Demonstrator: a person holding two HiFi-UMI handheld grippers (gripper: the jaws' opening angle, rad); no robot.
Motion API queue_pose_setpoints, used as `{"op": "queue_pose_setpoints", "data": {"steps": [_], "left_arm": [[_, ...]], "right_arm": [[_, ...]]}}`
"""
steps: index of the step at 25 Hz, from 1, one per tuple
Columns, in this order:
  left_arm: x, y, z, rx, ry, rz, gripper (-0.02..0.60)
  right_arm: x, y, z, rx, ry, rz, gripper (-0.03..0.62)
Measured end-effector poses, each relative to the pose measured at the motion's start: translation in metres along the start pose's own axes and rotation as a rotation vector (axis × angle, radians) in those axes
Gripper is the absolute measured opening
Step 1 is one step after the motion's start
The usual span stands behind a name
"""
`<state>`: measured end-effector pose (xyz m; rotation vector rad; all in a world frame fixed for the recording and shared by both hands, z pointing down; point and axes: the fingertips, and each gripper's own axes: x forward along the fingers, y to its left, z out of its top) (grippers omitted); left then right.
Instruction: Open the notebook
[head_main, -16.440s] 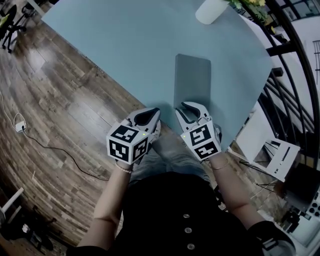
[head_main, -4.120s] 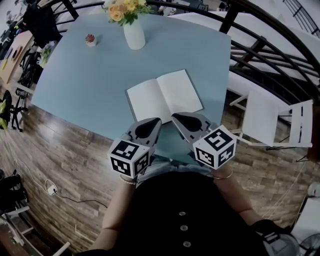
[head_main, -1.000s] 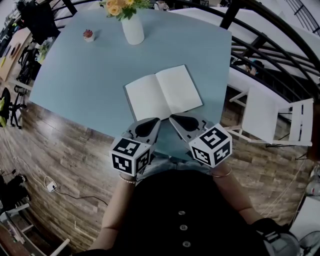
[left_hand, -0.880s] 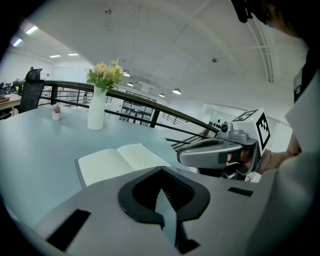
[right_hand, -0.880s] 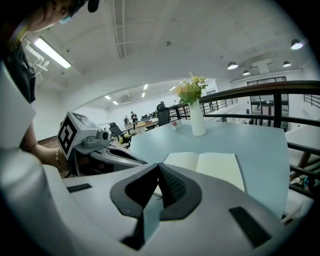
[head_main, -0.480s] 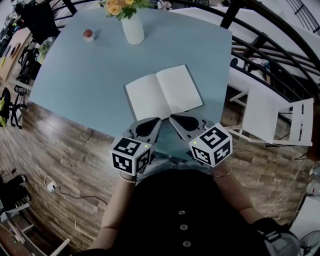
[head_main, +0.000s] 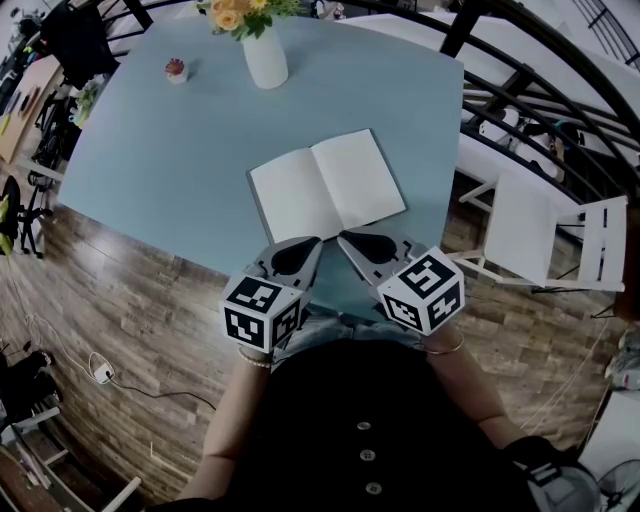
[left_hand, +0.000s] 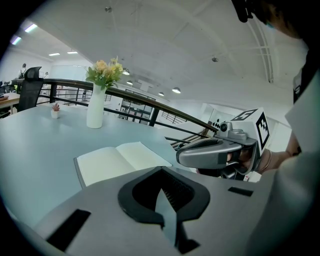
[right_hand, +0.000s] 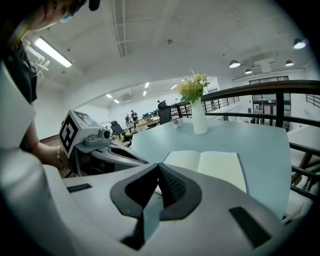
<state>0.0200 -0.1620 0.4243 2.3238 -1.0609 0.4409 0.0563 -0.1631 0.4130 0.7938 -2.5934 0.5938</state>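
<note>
The notebook (head_main: 325, 190) lies open on the light blue table (head_main: 150, 150), its blank white pages facing up; it also shows in the left gripper view (left_hand: 115, 160) and the right gripper view (right_hand: 210, 165). My left gripper (head_main: 305, 243) hovers at the table's near edge, just short of the notebook, jaws shut with nothing between them (left_hand: 161, 172). My right gripper (head_main: 350, 240) sits beside it, also shut and empty (right_hand: 159, 167). Neither touches the notebook.
A white vase with flowers (head_main: 265, 55) stands at the table's far side, with a small potted plant (head_main: 176, 70) to its left. A white chair (head_main: 540, 240) stands right of the table, in front of a black railing (head_main: 520, 90). The floor is wood.
The notebook was closed in the earliest frame and has lain open since about four seconds ago. Over the last second neither the grippers nor the notebook moved.
</note>
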Motion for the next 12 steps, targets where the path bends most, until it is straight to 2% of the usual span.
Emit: {"op": "queue_pose_setpoints", "data": {"steps": [12], "left_arm": [[-0.0019, 0.0015, -0.0015, -0.004, -0.005, 0.002, 0.017]], "right_arm": [[0.0016, 0.002, -0.0039, 0.004, 0.003, 0.003, 0.003]]}}
